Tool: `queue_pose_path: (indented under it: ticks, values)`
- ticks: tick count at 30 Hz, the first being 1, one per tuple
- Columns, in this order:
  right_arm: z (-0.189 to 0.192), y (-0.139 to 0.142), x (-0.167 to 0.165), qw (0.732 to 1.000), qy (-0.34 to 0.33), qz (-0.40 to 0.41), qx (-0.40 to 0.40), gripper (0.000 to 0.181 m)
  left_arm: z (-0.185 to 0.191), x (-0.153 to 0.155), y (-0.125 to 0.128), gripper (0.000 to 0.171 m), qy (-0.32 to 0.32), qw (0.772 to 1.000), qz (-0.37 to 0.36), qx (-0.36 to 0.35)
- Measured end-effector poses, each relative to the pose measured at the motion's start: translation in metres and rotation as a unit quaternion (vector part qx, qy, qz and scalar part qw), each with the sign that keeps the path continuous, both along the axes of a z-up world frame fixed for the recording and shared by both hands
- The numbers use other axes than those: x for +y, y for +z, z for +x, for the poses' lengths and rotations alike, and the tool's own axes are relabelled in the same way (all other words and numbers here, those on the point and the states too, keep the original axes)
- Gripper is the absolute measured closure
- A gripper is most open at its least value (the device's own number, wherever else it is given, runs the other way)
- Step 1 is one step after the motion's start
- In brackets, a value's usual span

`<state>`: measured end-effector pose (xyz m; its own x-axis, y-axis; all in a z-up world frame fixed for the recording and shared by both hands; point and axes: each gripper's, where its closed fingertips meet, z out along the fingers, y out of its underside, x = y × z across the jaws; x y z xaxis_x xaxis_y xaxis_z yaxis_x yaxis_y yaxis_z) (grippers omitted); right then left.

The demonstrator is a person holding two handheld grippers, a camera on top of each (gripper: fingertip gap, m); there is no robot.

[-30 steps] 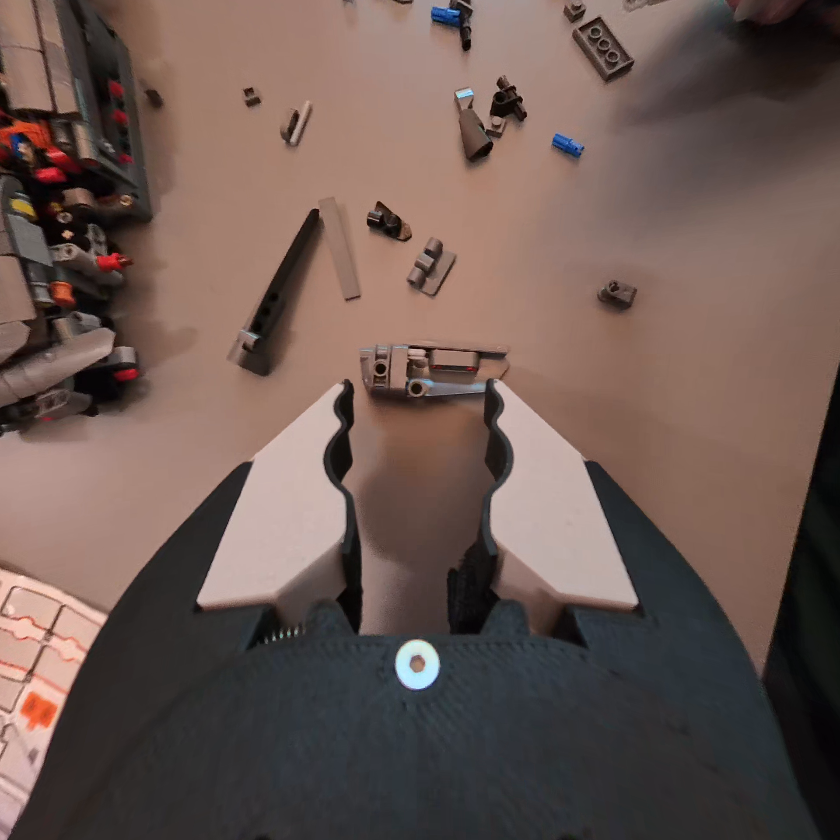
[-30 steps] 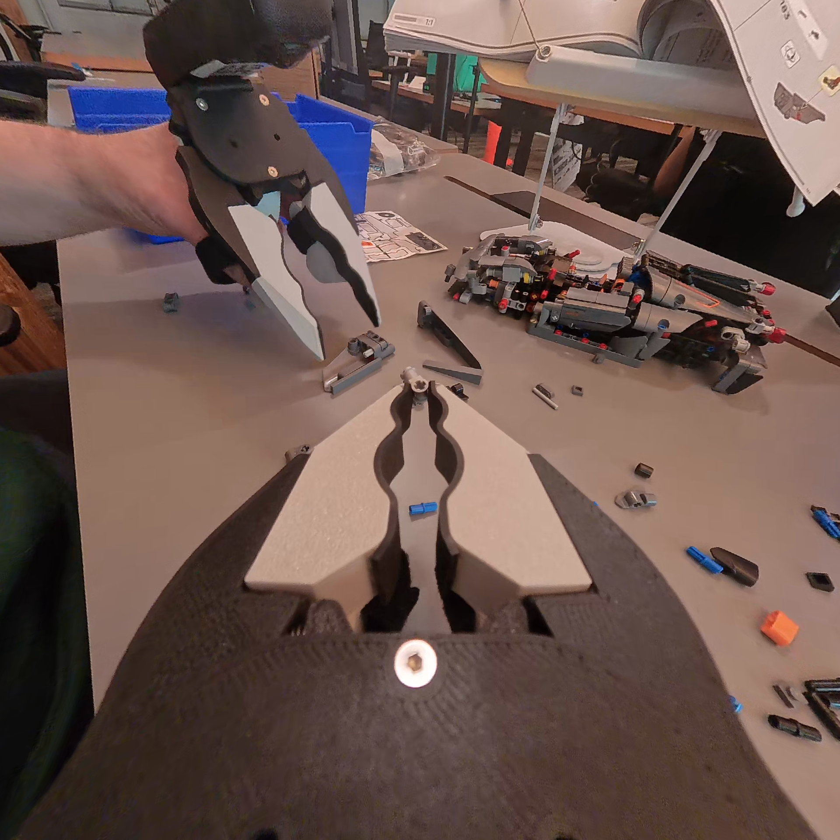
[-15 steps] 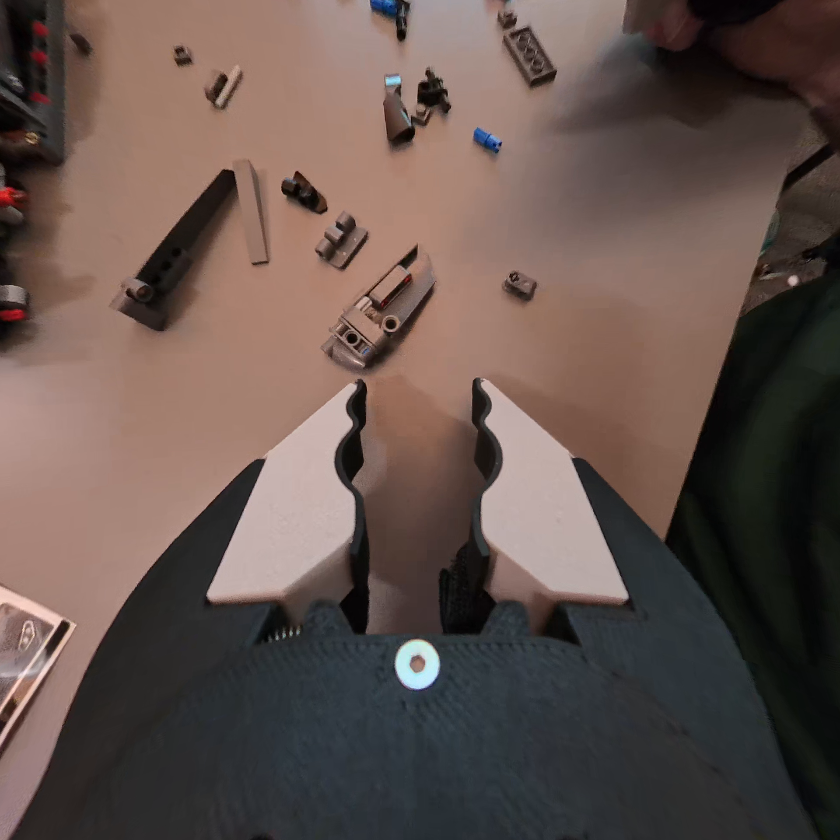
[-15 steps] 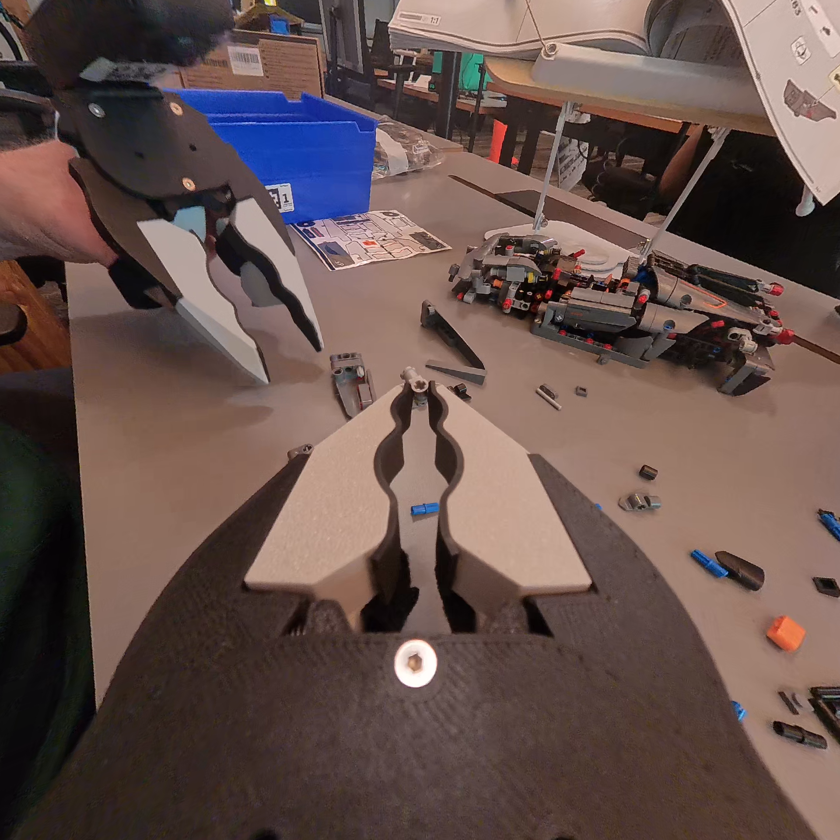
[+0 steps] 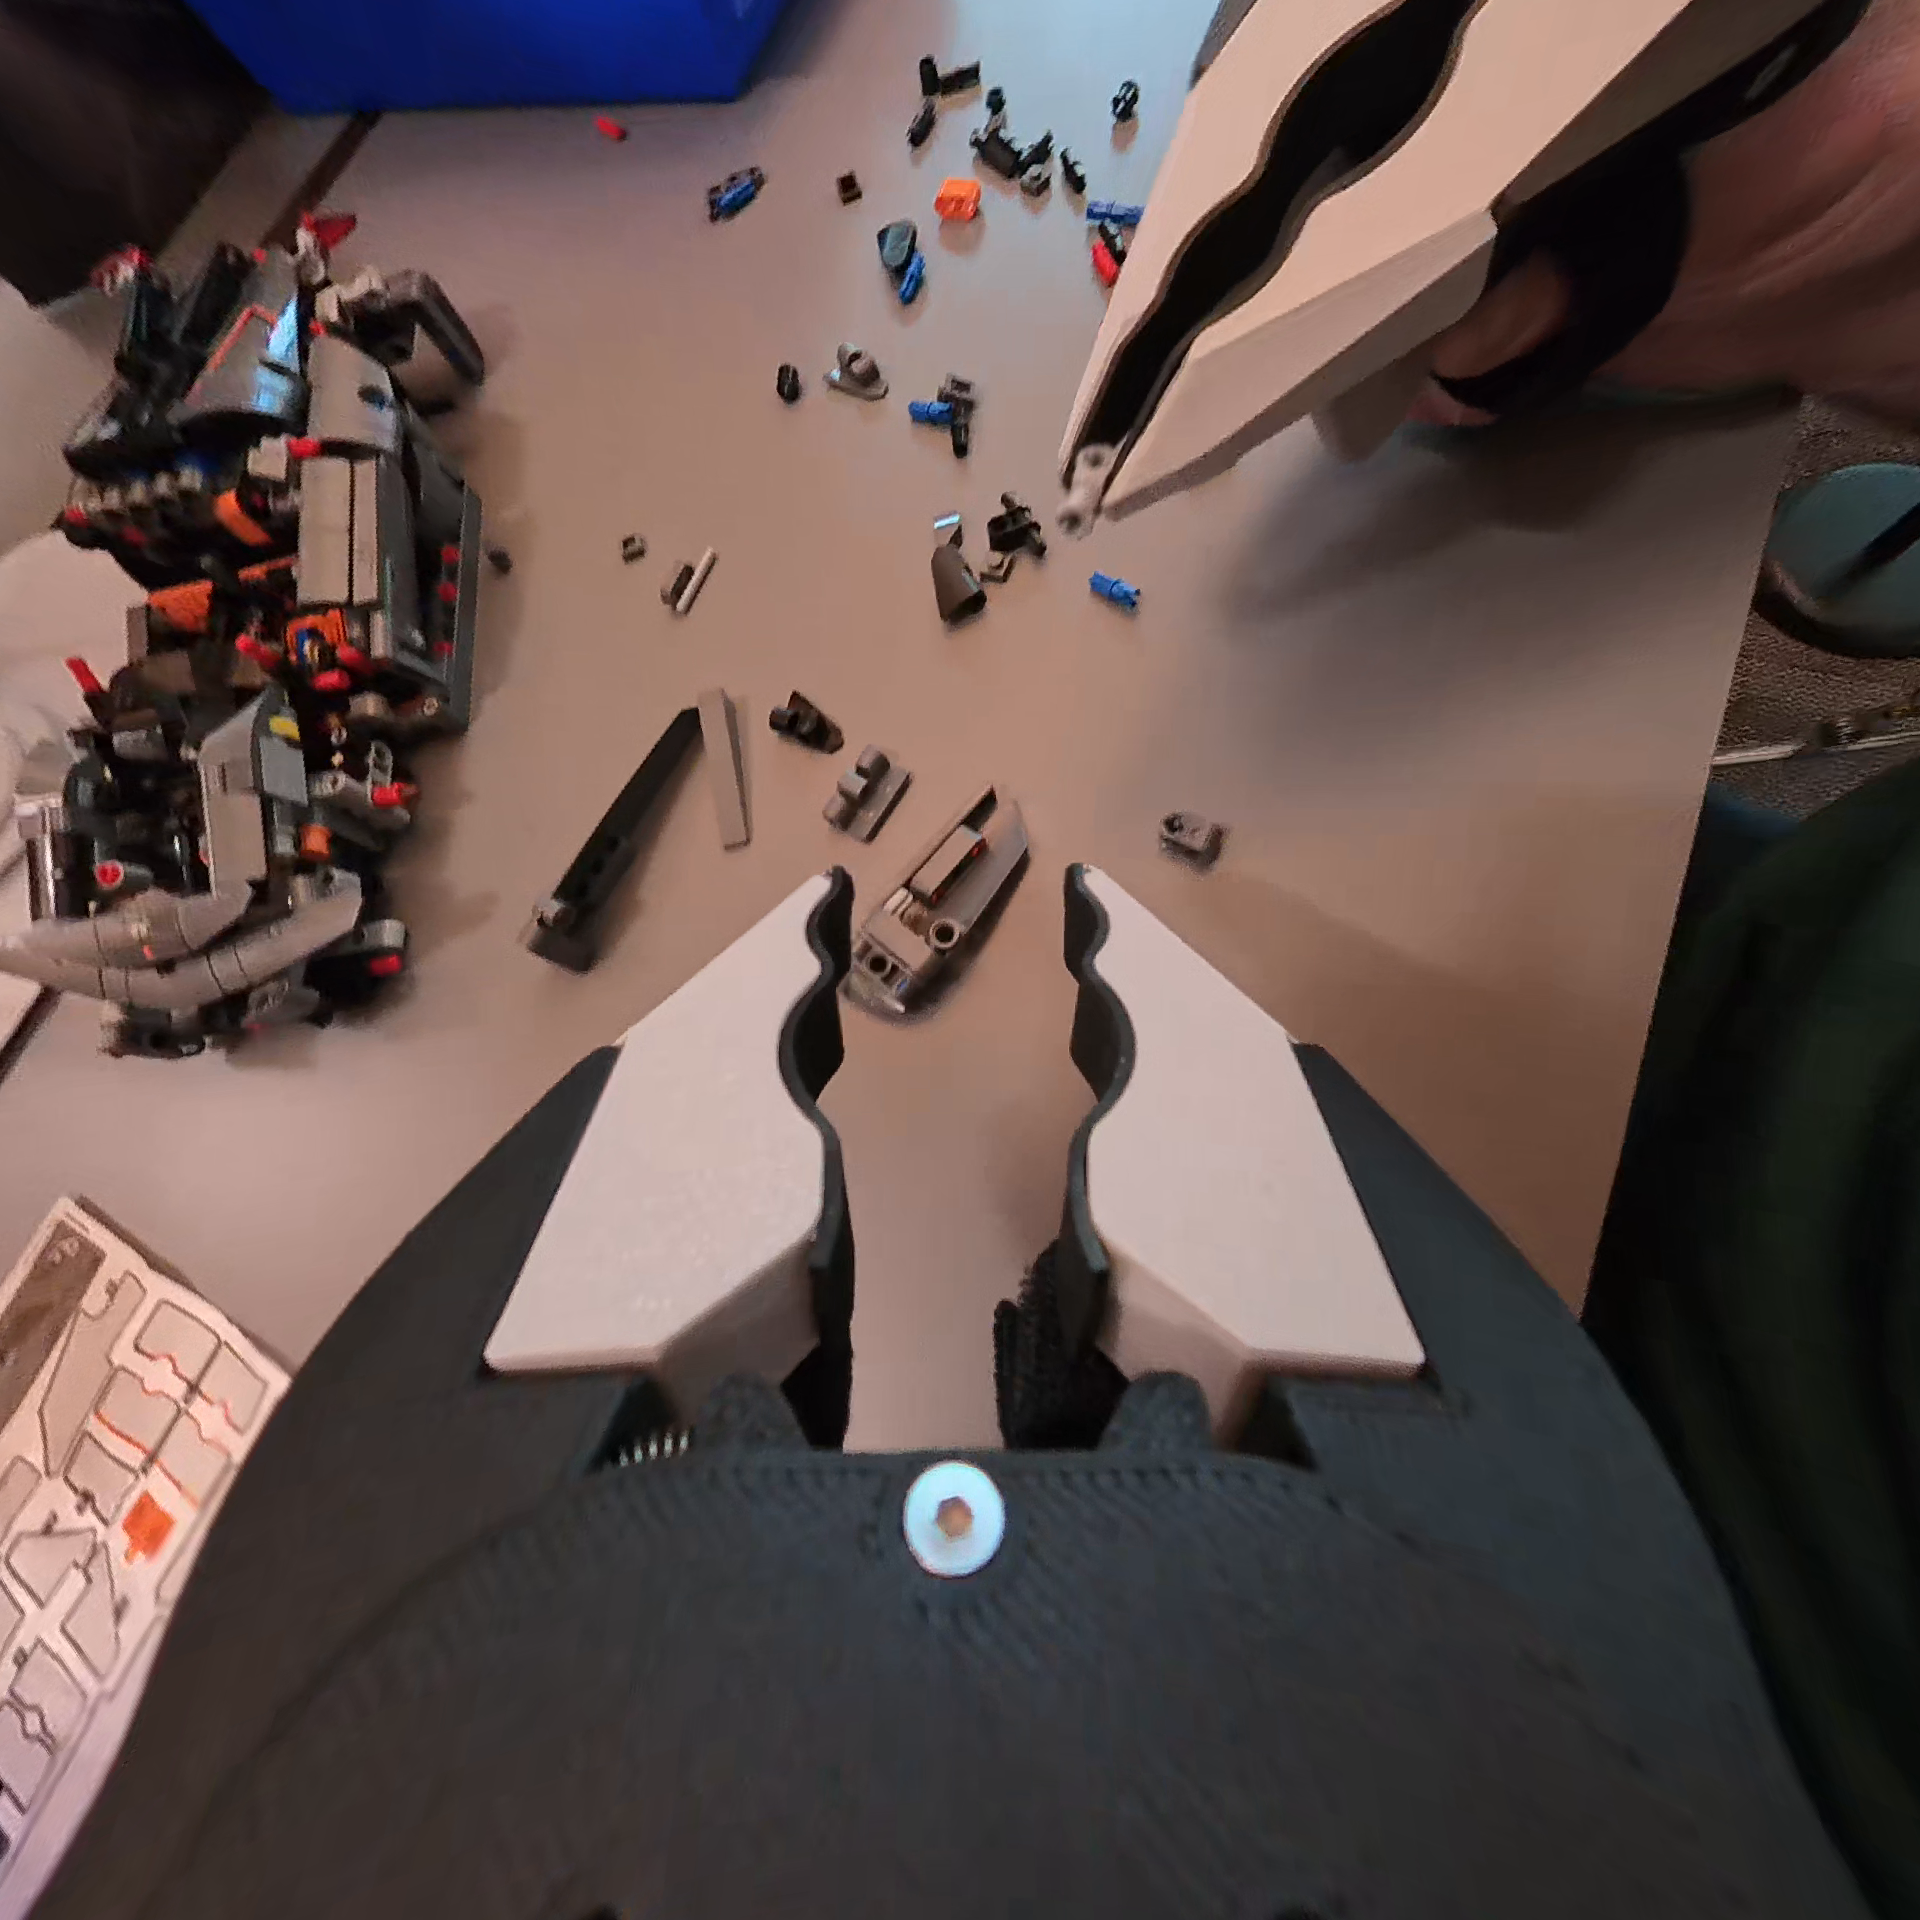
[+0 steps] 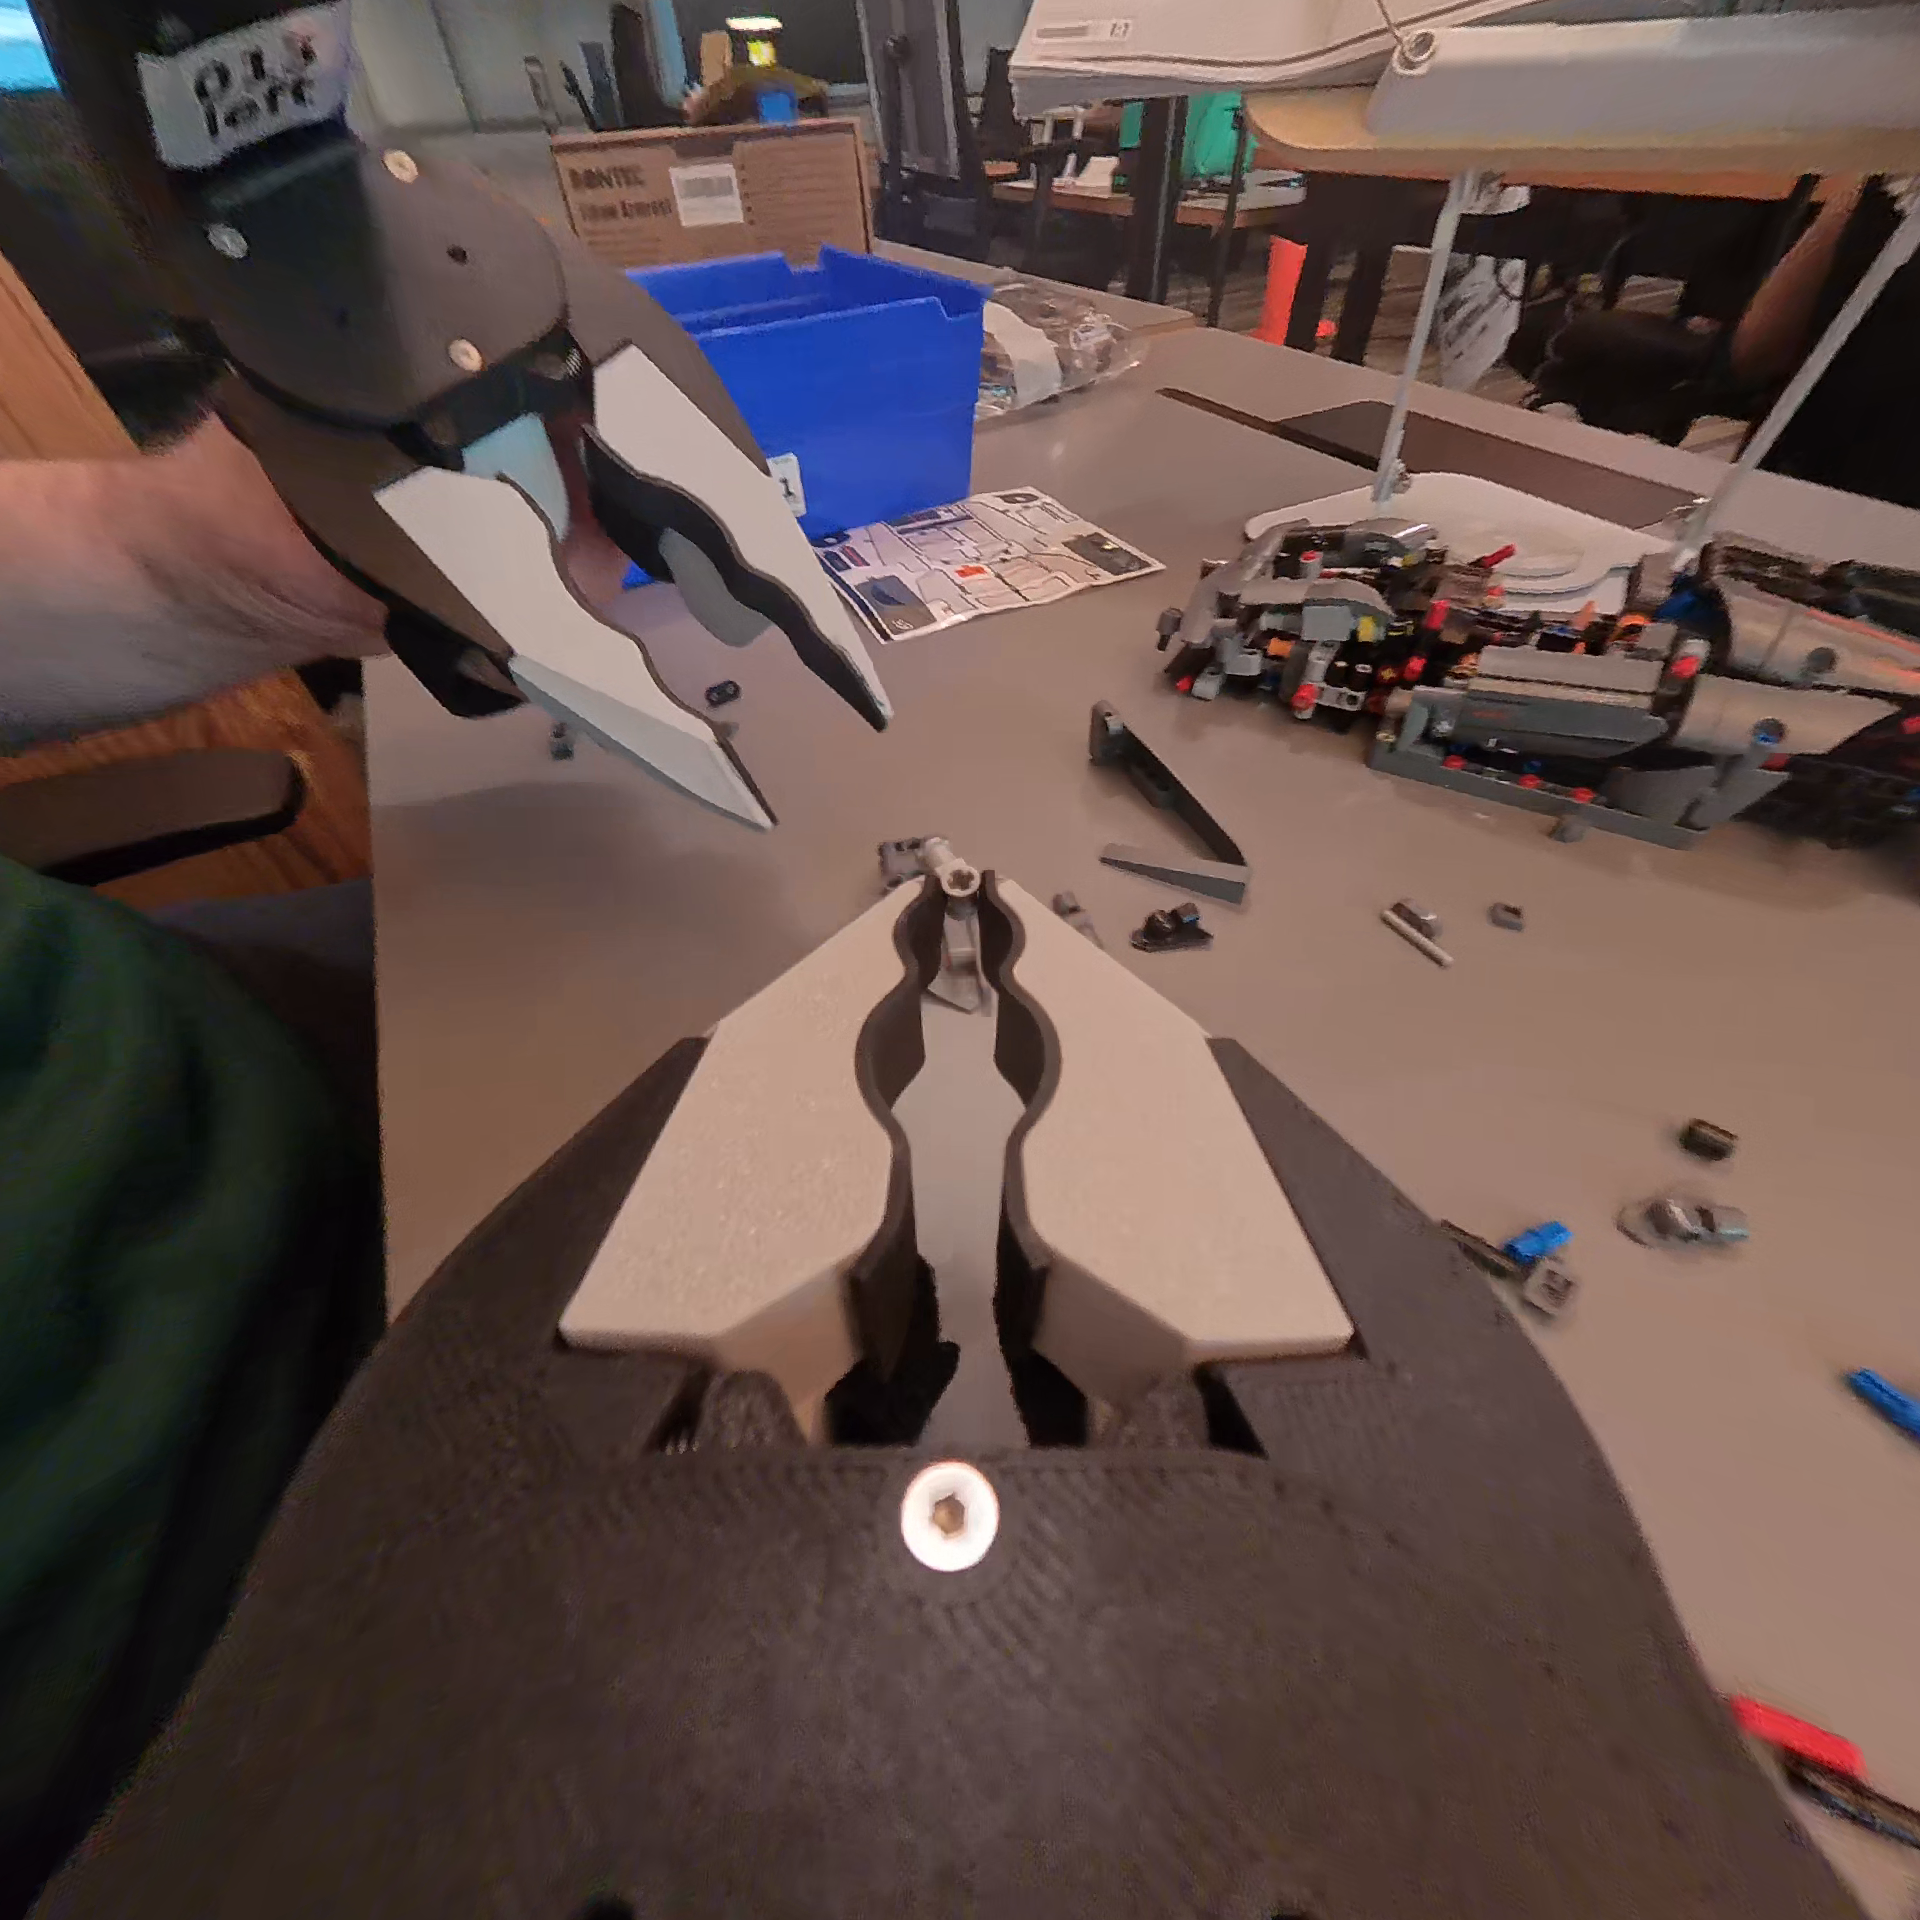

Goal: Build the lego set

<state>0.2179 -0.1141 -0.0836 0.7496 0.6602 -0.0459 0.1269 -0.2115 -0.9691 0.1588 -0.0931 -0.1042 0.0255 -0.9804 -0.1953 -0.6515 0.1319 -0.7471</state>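
1. Now your right gripper [image 6: 961, 894] has its jaws pinched narrow on a small light-grey pin piece [image 6: 961, 935], its round head poking out at the tips.
2. Your left gripper [image 5: 951, 883] hangs above the table [image 5: 1351, 727] with jaws wide and nothing between them.
3. Just past those left tips, toward 12 o'clock, a grey sub-assembly [image 5: 940, 904] lies flat on the table, angled toward 1 o'clock.
4. Around 10 o'clock in the left wrist view sits the large dark model [image 5: 270, 623]; loose bricks scatter toward 12.
5. At 8 o'clock lies a sticker sheet [image 5: 94, 1455].
6. Beyond, at 11 o'clock, is a blue bin [image 6: 842, 384].
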Motion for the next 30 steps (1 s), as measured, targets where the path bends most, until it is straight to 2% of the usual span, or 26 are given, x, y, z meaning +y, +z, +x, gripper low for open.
queue_pose_path:
  ticks: [9,16,18,30]
  values:
    - [-0.017,0.015,-0.001,0.989,0.053,-0.051,0.127,0.177,0.027,-0.01,0.019,0.151,-0.055,0.99,0.125,-0.026]
    - [-0.026,0.015,-0.001,0.981,0.081,-0.085,0.154,0.177,0.035,-0.016,0.033,0.16,-0.082,0.975,0.202,-0.043]
    - [-0.026,0.016,-0.001,0.979,0.089,-0.092,0.161,0.177,0.036,-0.018,0.032,0.165,-0.095,0.973,0.208,-0.041]
    - [-0.031,0.013,-0.001,0.968,0.109,-0.131,0.183,0.177,0.035,-0.02,0.029,0.167,-0.122,0.961,0.249,-0.016]
